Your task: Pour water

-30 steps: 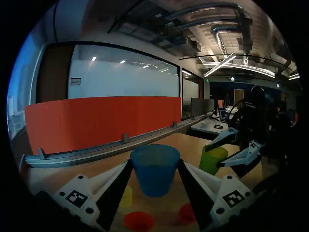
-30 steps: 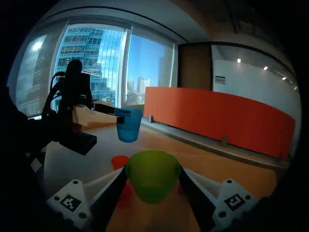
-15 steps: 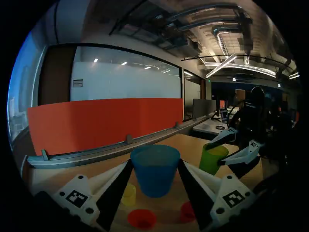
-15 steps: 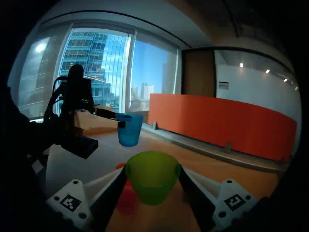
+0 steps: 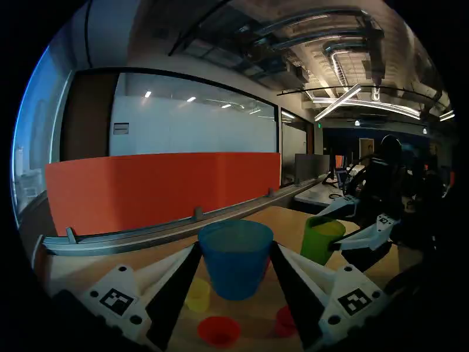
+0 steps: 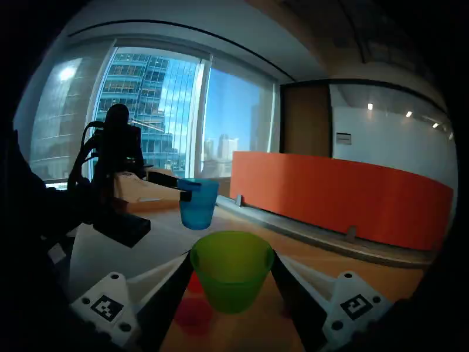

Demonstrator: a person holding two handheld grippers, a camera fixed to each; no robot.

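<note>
Left gripper [image 5: 235,251], seen low in the centre of the left gripper view, is clenched on a blue cup [image 5: 235,267], one finger pressing each side, the cup upright and lifted above the worktop [image 5: 284,218]. Right gripper [image 6: 232,261], low in the centre of the right gripper view, grasps a green cup [image 6: 232,273] the same way, upright between both fingers. In the left gripper view the green cup sits at middle right; in the right gripper view the blue cup hangs at centre left. The two cups are apart. Whether either holds water cannot be told.

The worktop is pale wood. Below the blue cup stand a small yellow cup [image 5: 198,293] and two small red cups [image 5: 218,330], near the lower edge of the frame. A metal rail [image 5: 176,227] runs along the far edge of the worktop, and behind it rises an orange partition [image 5: 158,188]. Above that is a pale glass wall [image 5: 193,126] reflecting ceiling lights. Bare ducts and pipes [image 5: 328,35] cross the upper right of the frame, with strip lights [image 5: 340,97] beneath them. In the right gripper view, tall windows [image 6: 146,111] in the upper left give onto a glass tower and blue sky.
</note>
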